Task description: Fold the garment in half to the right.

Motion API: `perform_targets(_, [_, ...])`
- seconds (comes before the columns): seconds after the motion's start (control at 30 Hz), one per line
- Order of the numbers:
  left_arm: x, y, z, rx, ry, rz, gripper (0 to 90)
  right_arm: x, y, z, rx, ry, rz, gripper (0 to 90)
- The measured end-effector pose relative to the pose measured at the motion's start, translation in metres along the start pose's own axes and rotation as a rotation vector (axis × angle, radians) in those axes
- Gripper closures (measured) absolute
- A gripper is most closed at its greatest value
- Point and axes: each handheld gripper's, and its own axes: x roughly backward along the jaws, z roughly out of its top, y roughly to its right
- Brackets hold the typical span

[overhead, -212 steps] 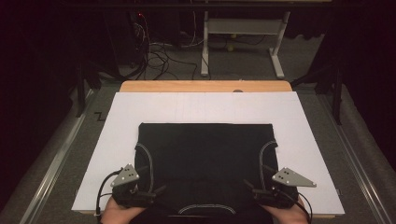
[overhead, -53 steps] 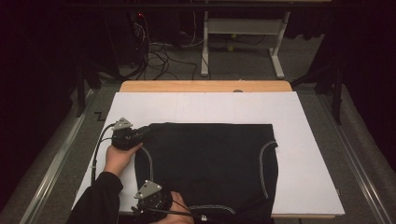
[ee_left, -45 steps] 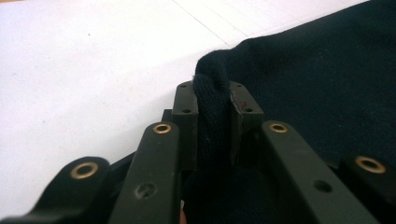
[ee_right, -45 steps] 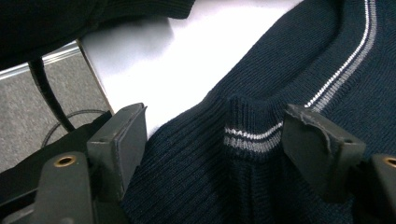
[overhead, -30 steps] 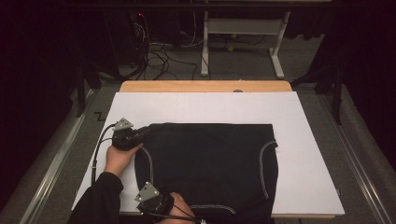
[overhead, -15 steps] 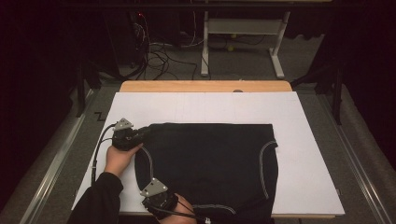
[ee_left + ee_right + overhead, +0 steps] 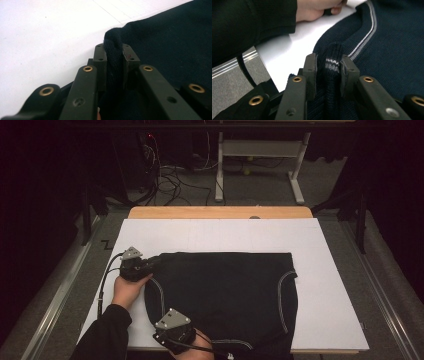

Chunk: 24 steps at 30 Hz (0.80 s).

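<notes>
The dark garment lies flat on the white sheet covering the table, occupying the centre and lower centre of the high view, with its long axis running left to right across the frame. The left gripper sits at the garment's upper left corner; in the left gripper view its jaws are clenched on a bunched fold of the fabric. The right gripper sits at the lower left of the garment, near the bottom edge of the frame; its jaws have just been closing, and in the right gripper view they pinch a ridge of the striped hem. Both grasp points therefore lie on the same left edge, one above the other in the frame. The remaining cloth extends entirely to the right of both grippers, so a fold would likely carry this edge rightward.
</notes>
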Motion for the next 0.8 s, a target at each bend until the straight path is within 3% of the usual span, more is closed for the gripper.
perform_targets(0.23, [0.001,0.005,0.003,0.065,-0.021,0.024,73.9,0.012,0.003,0.001,0.018,0.052,0.019,71.7])
perform_targets(0.37, [0.002,0.012,0.011,0.105,0.009,0.043,74.0,0.018,0.007,0.001,0.019,0.083,0.026,71.7])
perform_targets(0.6, [0.008,0.024,0.029,0.076,0.015,0.056,74.6,0.028,0.011,0.003,0.019,0.121,0.031,71.8])
perform_targets(0.8, [0.015,0.028,0.044,0.088,0.029,0.076,74.5,0.037,0.014,0.007,0.009,0.156,0.037,71.8])
